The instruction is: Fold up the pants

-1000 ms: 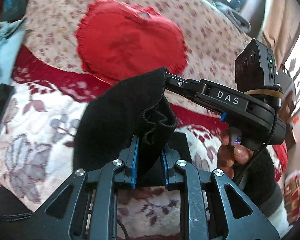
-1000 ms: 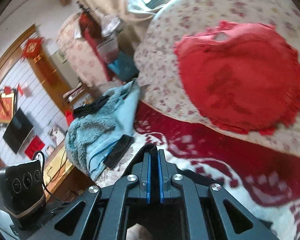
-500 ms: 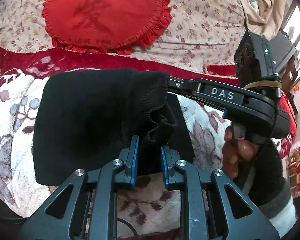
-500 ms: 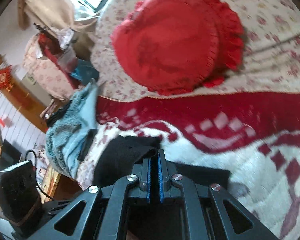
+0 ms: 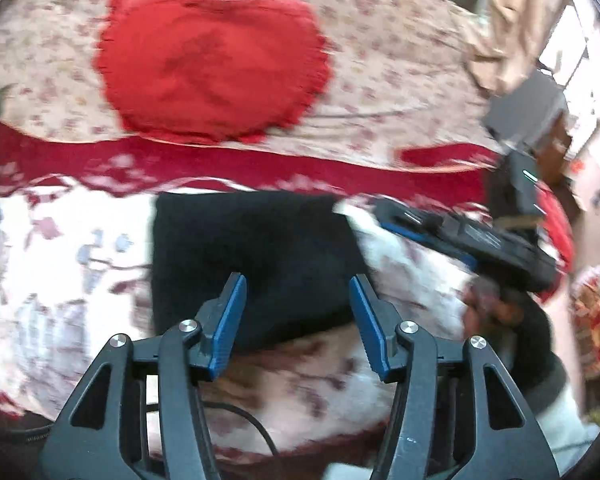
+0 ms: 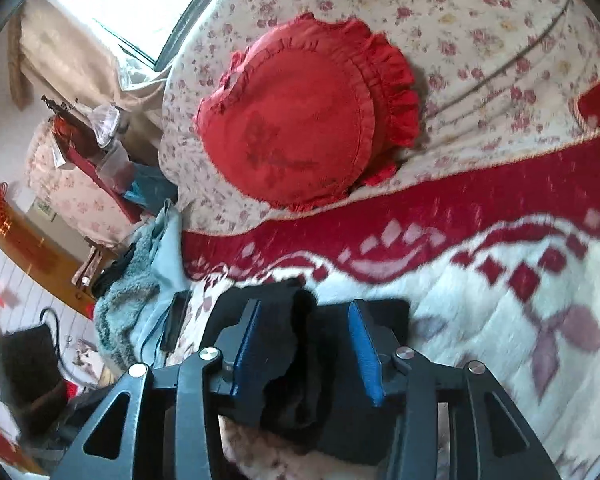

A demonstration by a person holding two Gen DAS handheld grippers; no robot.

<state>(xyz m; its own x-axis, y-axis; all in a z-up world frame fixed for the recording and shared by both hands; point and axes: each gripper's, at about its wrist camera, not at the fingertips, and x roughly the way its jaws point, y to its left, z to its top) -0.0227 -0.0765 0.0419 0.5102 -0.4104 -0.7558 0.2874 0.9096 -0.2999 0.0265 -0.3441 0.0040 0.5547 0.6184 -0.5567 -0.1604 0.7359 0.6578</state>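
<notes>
The black pants (image 5: pixel 256 256) lie as a flat folded rectangle on the red and white blanket (image 5: pixel 80 280). My left gripper (image 5: pixel 296 282) hovers over their near edge. Its jaws are opening, and the blue pads stand apart without pressing the cloth. In the right wrist view a bunched fold of the pants (image 6: pixel 296 344) sits loose between the fingers of my right gripper (image 6: pixel 305 308). That gripper's jaws are opening too. A hand (image 5: pixel 496 312) carries it at the right of the left wrist view, blurred.
A red heart-shaped pillow (image 6: pixel 300 120) leans on the floral backrest (image 6: pixel 480 20) behind the blanket. A blue-grey fluffy garment (image 6: pixel 132 292) and a flat black object (image 6: pixel 174 320) lie to the left of the pants. A cable (image 5: pixel 256 424) runs under my left gripper.
Both grippers were shut on the lifted pants; now both have opened and let go. The pants have come down flat on the blanket. The right gripper has drawn off to the right.
</notes>
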